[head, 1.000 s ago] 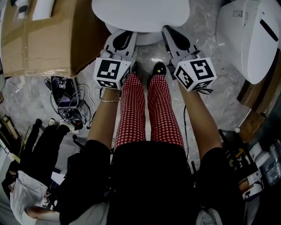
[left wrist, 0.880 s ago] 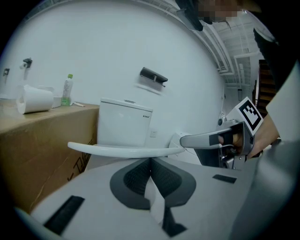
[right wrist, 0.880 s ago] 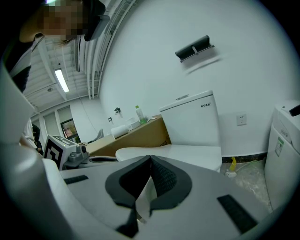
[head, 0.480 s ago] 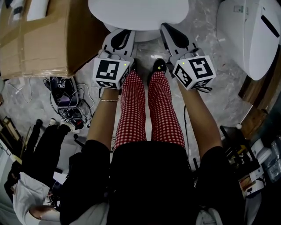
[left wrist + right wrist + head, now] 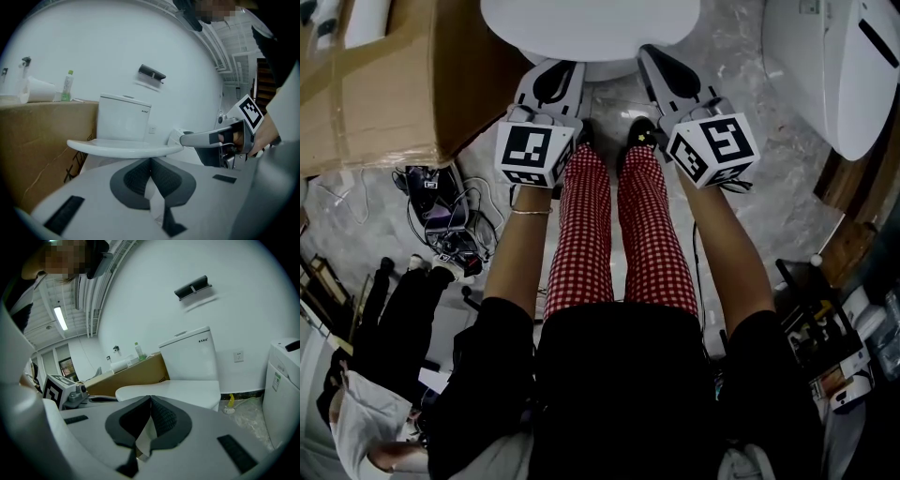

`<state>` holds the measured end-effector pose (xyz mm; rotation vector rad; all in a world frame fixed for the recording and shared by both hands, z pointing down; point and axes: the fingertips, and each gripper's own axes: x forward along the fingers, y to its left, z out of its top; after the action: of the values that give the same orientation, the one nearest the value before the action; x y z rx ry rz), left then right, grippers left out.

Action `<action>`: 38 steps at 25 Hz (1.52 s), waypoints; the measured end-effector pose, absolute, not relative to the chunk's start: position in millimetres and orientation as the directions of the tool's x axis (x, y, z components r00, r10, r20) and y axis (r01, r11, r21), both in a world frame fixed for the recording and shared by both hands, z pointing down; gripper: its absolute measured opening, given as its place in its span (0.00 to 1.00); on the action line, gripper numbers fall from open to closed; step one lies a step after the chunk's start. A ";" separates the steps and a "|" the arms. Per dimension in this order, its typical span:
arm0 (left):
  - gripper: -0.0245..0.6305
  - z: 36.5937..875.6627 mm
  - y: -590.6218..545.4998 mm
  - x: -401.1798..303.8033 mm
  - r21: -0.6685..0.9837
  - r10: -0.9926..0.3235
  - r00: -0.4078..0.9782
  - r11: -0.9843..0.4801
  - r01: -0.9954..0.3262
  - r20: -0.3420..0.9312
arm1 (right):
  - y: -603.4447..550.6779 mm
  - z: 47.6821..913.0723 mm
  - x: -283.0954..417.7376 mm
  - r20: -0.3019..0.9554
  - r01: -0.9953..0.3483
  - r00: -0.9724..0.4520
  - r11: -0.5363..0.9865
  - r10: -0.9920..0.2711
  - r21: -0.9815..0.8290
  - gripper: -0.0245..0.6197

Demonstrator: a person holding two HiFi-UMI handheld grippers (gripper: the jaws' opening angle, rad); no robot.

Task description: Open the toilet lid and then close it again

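Toilet lid (image 5: 591,28) lay flat and shut in front of the tank (image 5: 124,123), just ahead of the person's feet. Left gripper (image 5: 555,70) and right gripper (image 5: 652,54), both with jaws pressed together on nothing, hovered at its front edge, probably placed to nudge it upward.

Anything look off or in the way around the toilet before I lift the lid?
Nothing spilled or broken. The toilet lid lies flat and closed. A large cardboard box stands close on its left, and a tangle of cables lies loose on the floor near the box.
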<state>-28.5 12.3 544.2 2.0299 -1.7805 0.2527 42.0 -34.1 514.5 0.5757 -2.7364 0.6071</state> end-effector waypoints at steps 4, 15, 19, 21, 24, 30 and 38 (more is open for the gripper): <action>0.04 547.1 13.4 -29.0 0.199 -0.897 0.159 -0.081 -0.977 0.412 | -29.4 519.1 43.0 0.354 -0.429 -0.881 0.846 -0.314 -0.317 0.07; 0.04 565.3 19.1 -25.6 0.214 -0.887 0.177 -0.091 -0.973 0.427 | -23.6 533.4 42.8 0.360 -0.431 -0.879 0.845 -0.313 -0.317 0.07; 0.04 570.0 21.9 -24.3 0.224 -0.885 0.179 -0.088 -0.971 0.429 | -20.5 538.1 43.8 0.365 -0.434 -0.876 0.844 -0.314 -0.314 0.07; 0.04 571.4 22.2 -23.4 0.224 -0.885 0.181 -0.090 -0.970 0.429 | -19.9 539.7 44.9 0.367 -0.437 -0.875 0.844 -0.317 -0.312 0.07; 0.04 574.1 22.5 -21.6 0.224 -0.886 0.184 -0.094 -0.970 0.425 | -19.4 542.9 46.4 0.368 -0.445 -0.871 0.839 -0.325 -0.313 0.07; 0.04 582.6 25.3 -19.2 0.232 -0.882 0.202 -0.110 -0.967 0.425 | -15.8 551.1 48.2 0.375 -0.448 -0.868 0.840 -0.327 -0.305 0.07; 0.04 600.3 30.8 -16.1 0.245 -0.872 0.222 -0.122 -0.962 0.436 | -11.8 566.5 48.4 0.387 -0.447 -0.865 0.840 -0.319 -0.306 0.07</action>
<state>-16.1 30.8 600.3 2.0324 -1.6866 0.2539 48.4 -11.8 566.5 0.5782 -2.6969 0.5619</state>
